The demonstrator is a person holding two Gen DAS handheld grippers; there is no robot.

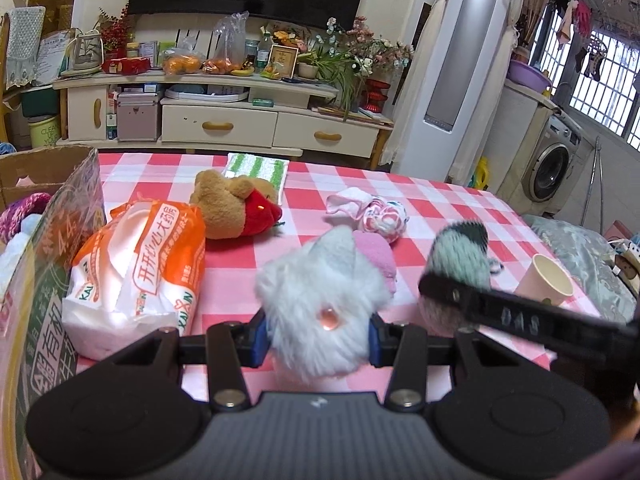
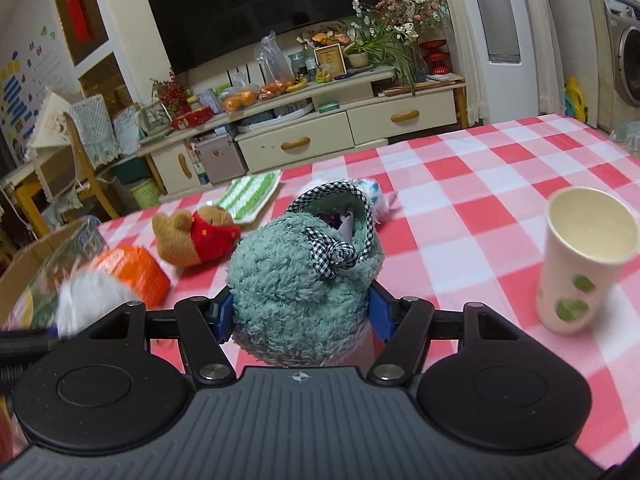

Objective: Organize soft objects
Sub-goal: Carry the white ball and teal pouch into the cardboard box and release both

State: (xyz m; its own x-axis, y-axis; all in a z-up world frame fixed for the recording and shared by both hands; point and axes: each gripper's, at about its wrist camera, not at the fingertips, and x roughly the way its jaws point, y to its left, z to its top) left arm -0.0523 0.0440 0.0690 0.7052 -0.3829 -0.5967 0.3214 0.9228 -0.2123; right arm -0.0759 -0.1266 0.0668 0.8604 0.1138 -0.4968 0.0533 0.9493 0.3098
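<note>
Both grippers held soft toys over the checked table.
The left gripper point(image 1: 318, 334) clamped a white fluffy plush point(image 1: 320, 300); the right gripper point(image 2: 304, 316) pinched a green fleece slipper point(image 2: 296, 280). Both should go gently to the cardboard box point(image 1: 44, 168).

The right gripper point(image 2: 302, 316) held a fuzzy green slipper point(image 2: 296, 280) between its blue pads, which pressed against the slipper's sides above the red-and-white checked tablecloth point(image 2: 460, 200). A black-and-white checked ribbon trimmed the slipper's opening and was tied in a bow on top. To the right stood a paper cup point(image 2: 580, 264) with green dots, upright and well apart from the slipper. To the left, a brown teddy bear point(image 2: 192, 240) in a red top lay on its side, near an orange packet point(image 2: 136, 272). A blurred white furry thing point(image 2: 88, 292) showed at the left edge, beside a cardboard box point(image 2: 48, 256). A green-and-white striped cloth point(image 2: 248, 196) lay at the table's far edge.
</note>
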